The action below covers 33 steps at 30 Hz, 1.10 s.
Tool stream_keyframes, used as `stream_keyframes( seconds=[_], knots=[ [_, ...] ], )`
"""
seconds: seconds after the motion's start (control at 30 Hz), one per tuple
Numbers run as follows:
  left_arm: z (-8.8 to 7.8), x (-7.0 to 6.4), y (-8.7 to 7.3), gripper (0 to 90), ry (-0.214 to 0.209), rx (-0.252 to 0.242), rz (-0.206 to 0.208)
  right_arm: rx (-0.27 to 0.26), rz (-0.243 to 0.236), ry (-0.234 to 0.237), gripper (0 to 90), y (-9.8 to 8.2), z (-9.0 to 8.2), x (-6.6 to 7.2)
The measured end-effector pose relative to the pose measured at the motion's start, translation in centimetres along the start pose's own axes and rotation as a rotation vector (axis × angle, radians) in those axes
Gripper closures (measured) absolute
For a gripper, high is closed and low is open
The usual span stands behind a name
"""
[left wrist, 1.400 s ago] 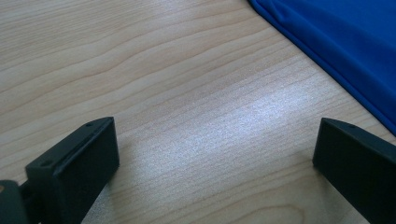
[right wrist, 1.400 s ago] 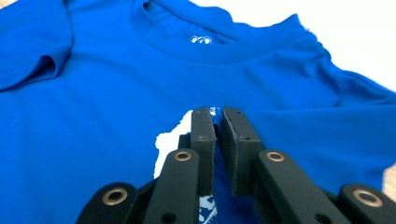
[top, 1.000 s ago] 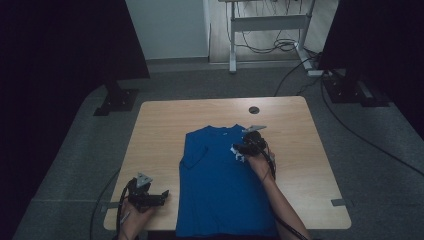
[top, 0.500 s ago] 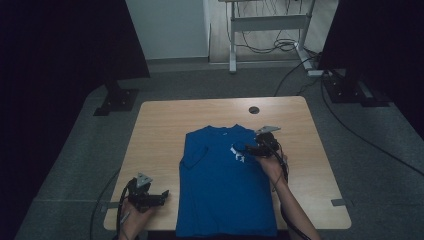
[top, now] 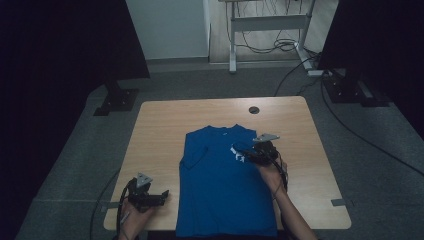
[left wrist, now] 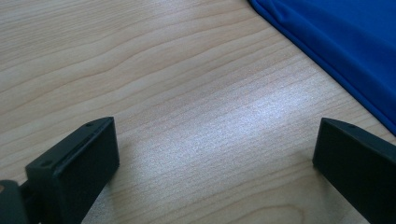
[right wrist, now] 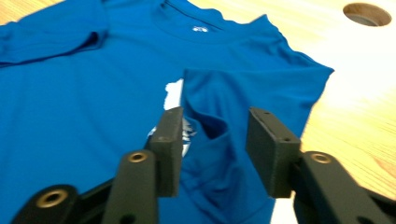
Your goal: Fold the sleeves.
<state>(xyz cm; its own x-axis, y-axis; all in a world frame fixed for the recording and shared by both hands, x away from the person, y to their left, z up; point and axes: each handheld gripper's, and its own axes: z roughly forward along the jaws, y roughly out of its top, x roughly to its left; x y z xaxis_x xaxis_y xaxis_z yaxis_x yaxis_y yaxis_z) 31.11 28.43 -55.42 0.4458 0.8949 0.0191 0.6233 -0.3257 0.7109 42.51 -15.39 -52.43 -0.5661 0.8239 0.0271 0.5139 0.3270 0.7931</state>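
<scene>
Wooden table [top: 160, 130], round hole [top: 254, 109] beyond shirt [top: 220, 195]

Light wood counter [top: 160, 130], rounded corners, round hole [top: 254, 110] near far edge. Blue T-shirt [top: 220, 200] lies flat mid-counter; small grey tab [top: 338, 202], possibly tape, at right edge.

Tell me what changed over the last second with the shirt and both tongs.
The right tongs slid from the shirt's right shoulder toward its chest, folding the right sleeve onto the body. Their jaws have just been closing, with sleeve fabric bunched between them; whether the pads press it I cannot tell. The left tongs stayed open on the table beside the shirt's left edge, and the shirt's body stayed flat.
</scene>
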Motion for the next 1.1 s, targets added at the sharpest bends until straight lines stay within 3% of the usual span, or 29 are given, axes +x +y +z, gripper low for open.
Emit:
stream_keyframes(
  seconds=[0.2, 0.4, 0.57, 0.77, 1.0, 1.1],
  knots=[
    [0.0, 0.0, 0.0, 0.5, 0.000, 0.000, 0.000, 0.027, -0.031, 0.016, 63.8, -0.5, 0.4, 1.2],
    [0.0, 0.0, 0.0, 0.5, 0.000, 0.000, 0.000, 0.081, -0.016, 0.008, 66.2, -1.5, 1.9, 0.8],
    [0.0, 0.0, 0.0, 0.5, 0.000, 0.000, 0.000, 0.073, -0.012, -0.004, 80.6, -1.9, 1.9, 0.4],
    [0.0, 0.0, 0.0, 0.5, 0.000, -0.001, 0.000, 0.069, -0.028, -0.005, 83.5, -2.0, 1.6, 0.7],
    [0.0, 0.0, 0.0, 0.5, 0.000, 0.000, 0.000, 0.049, -0.041, 0.042, 83.2, -2.3, 0.5, 1.6],
    [0.0, 0.0, 0.0, 0.5, 0.000, 0.000, 0.000, 0.054, -0.032, 0.084, 80.3, -2.6, 0.2, 1.7]
  ],
)
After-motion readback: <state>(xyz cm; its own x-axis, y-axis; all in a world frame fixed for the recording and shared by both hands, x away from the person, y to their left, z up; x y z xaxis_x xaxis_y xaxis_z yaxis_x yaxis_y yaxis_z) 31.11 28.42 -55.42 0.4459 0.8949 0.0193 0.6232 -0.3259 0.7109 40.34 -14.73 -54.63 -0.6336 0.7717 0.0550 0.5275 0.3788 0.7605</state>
